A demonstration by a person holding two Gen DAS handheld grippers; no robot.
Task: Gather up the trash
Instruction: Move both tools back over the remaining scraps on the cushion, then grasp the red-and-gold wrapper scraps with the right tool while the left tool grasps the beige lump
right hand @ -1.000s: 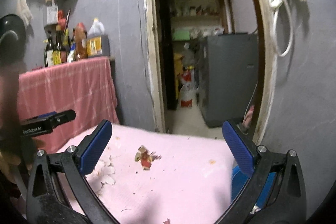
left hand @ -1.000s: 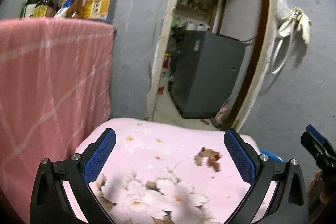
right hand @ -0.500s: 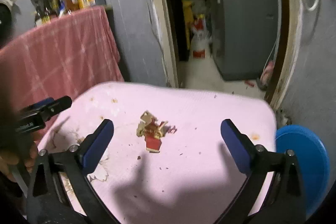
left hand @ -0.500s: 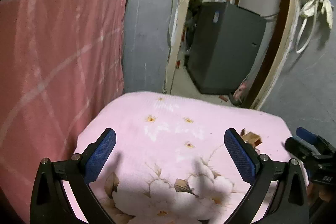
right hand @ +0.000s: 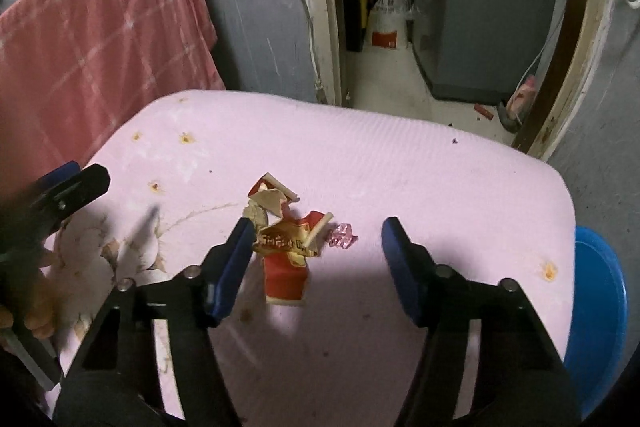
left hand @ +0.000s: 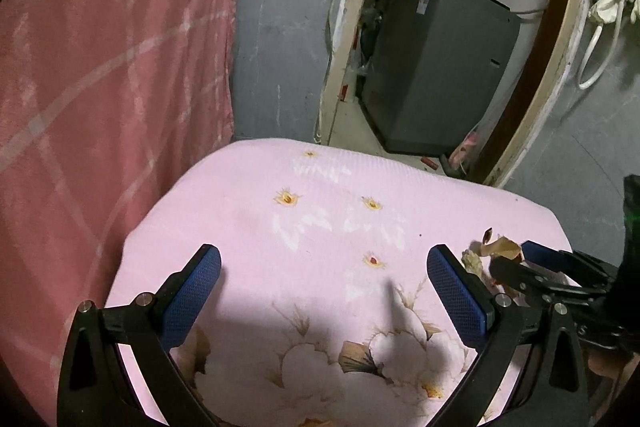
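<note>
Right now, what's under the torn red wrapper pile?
The torn red wrapper pile lies on the pink floral cloth, a pink scrap beside it. Whatever the cloth covers is hidden.

Right gripper (right hand: 318, 251) angles steeply downward, its blue-padded fingers (right hand: 236, 259) closing with torn trash (right hand: 286, 247) between them, the pads not yet pressing it. Left gripper (left hand: 324, 295) tilts downward too, fingers spread wide with nothing between them. A hand (right hand: 36, 307), apparently the left one, grips its handle, partly shadowed.
</note>
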